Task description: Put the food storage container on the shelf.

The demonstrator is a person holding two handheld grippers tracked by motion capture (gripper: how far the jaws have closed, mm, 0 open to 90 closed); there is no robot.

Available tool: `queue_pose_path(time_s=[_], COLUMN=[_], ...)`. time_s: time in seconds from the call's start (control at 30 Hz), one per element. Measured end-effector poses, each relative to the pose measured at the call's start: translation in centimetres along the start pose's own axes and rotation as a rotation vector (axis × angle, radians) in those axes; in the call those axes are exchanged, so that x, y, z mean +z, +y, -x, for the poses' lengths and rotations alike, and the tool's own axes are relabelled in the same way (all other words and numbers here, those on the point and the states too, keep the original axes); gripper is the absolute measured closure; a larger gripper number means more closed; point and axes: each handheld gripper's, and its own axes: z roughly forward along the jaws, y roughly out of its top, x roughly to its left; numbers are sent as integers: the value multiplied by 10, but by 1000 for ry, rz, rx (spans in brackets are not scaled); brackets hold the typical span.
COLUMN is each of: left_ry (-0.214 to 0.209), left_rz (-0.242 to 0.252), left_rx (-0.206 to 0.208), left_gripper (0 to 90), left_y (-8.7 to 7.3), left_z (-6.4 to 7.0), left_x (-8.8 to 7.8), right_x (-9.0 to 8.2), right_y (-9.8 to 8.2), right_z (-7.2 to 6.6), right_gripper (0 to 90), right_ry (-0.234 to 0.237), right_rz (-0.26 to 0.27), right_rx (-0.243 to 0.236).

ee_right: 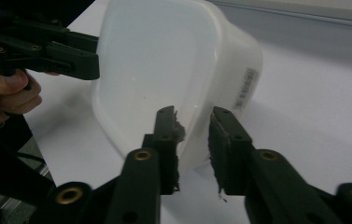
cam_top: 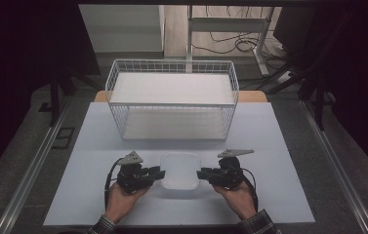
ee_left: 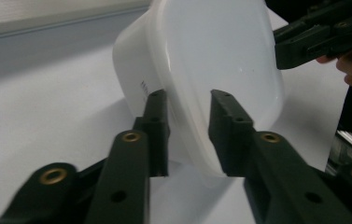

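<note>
A white plastic tub (cam_top: 180, 170) sits near the front edge of the worktop (cam_top: 89, 185), about midway between its left and right edges, with a gripper at each side of it. The left gripper (cam_top: 158, 172) straddles the tub's left rim: in the left gripper view its jaws are partly open, one outside the wall and one inside, and a gap shows between the pads and the plastic, so nothing is clamped. The right gripper (cam_top: 202, 174) does the same on the right rim; its jaws also stand partly open around the wall without pinching it.

A white wire basket (cam_top: 172, 100) stands toward the back edge of the worktop, well apart from the tub.

This looks like the moment just before a two-handed grasp. The next move probably calls for both sets of jaws to close on the rim together and evenly, so the tub lifts level instead of tipping toward one side.
</note>
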Motion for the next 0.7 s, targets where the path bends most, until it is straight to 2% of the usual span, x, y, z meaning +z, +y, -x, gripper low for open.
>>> queue_pose_path(time_s=[0.1, 0.17, 0.23, 0.7], left_ry=[7, 21, 26, 68], left_rz=[13, 15, 16, 54], left_rx=[-21, -21, -20, 23], left_gripper=[768, 785, 786, 791], left_y=[-1, -1, -1, 24], left_z=[-1, -1, -2, -6], left_x=[0, 1, 2, -8], right_x=[-1, -1, 0, 4], right_y=[-1, -1, 0, 21], right_z=[-2, -5, -7, -5], right_gripper=[785, 786, 786, 778], right_ry=[-14, -50, -67, -93], right_rz=[11, 14, 22, 92], right_rx=[3, -39, -57, -127])
